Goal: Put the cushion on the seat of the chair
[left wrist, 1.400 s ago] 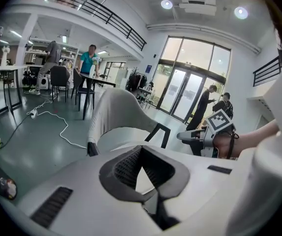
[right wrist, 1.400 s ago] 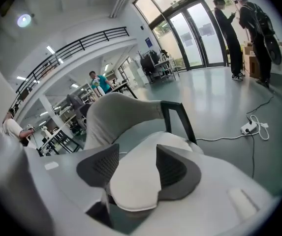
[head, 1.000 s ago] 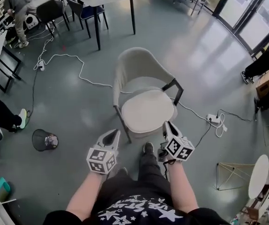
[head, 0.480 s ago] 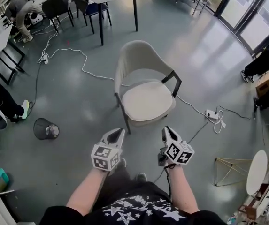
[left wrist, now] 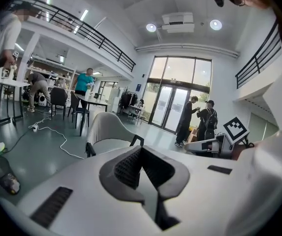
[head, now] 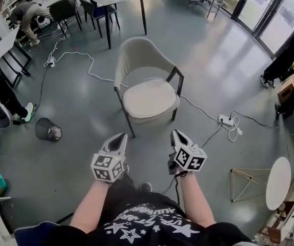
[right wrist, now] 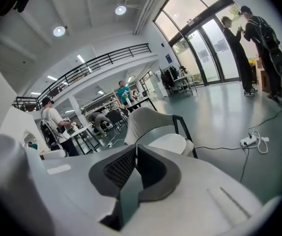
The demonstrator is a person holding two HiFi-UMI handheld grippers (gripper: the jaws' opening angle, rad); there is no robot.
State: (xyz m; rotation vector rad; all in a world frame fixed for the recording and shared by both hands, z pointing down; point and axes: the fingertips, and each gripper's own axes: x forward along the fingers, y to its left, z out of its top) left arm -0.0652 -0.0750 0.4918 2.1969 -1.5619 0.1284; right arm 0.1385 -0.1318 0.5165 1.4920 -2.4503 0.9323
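Plainly cream cushion (head: 150,99), rounded (on chair (head: 138,60))

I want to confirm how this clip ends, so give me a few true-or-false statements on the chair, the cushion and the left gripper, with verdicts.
1. The cushion lies on the seat of the chair. True.
2. The left gripper holds the cushion. False: its jaws are together on nothing, and it is short of the chair, with bare floor between them.
3. A white power strip lies on the floor to the right of the chair in the head view. True.
4. The chair lies tipped on its side. False: it stands upright on its legs.
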